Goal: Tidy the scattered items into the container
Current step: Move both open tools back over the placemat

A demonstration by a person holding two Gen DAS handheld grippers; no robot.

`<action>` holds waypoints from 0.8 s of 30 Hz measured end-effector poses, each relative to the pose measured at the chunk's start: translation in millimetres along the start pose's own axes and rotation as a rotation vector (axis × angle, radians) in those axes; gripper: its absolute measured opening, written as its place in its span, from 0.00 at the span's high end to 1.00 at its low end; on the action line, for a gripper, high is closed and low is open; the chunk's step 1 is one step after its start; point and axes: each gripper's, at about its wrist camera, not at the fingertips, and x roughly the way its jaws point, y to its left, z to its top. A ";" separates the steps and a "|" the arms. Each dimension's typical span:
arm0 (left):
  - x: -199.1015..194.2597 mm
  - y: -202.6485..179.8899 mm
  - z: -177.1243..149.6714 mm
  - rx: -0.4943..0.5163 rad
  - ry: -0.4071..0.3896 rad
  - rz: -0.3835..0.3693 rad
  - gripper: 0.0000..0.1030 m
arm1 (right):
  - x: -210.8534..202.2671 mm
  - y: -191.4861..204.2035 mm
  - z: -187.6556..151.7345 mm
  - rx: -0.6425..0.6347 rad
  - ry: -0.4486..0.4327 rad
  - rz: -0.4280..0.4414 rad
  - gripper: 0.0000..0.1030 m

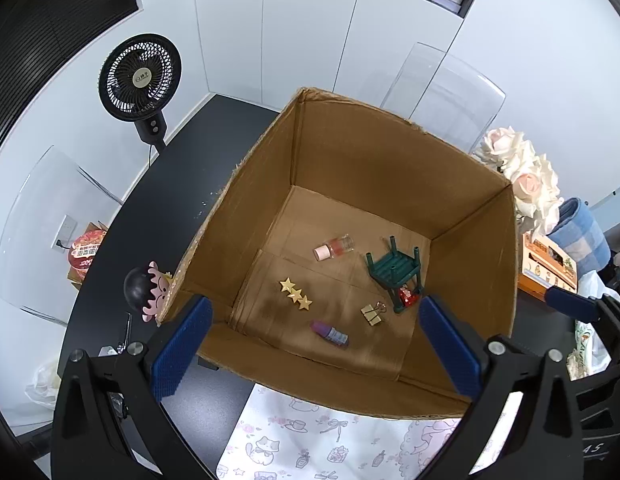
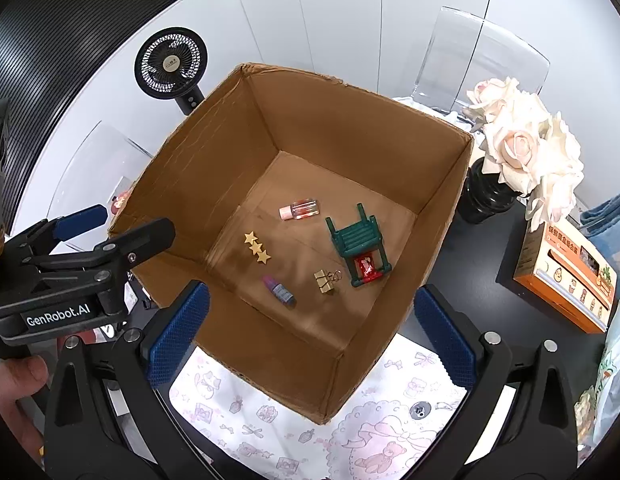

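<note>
Desk: black desk [image 1: 110, 280] against white cupboards, carrying my open cardboard box [image 1: 470, 280].
Left wrist view: my left claw [image 1: 316, 348] gapes wide, holding nothing; below it the box floor holds a star clip [image 1: 296, 294], green stool [image 1: 394, 270] and purple bottle [image 1: 329, 333].
Right wrist view: my right claw [image 2: 310, 340] is spread wide too, empty, above the box's near corner; roses [image 2: 526, 140] stand beside.

Behind your black tabletop [image 1: 198, 152] you have white cabinet panels [image 1: 310, 32], dark slatted blinds [image 1: 50, 20] at the left, a black standing fan [image 1: 140, 74], clear acrylic chairs [image 1: 442, 92], and pale roses [image 2: 526, 140] in a black vase [image 2: 484, 196].
</note>
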 end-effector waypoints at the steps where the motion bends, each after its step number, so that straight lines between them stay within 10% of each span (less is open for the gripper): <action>1: -0.9 0.4 -0.3 -0.002 -0.001 -0.002 0.00 | -1.0 1.1 -0.6 -0.001 -0.001 -0.002 0.00; 24: -40.3 -46.4 -24.6 0.070 -0.036 -0.029 0.00 | -65.1 -32.0 -52.7 0.094 -0.070 -0.049 0.00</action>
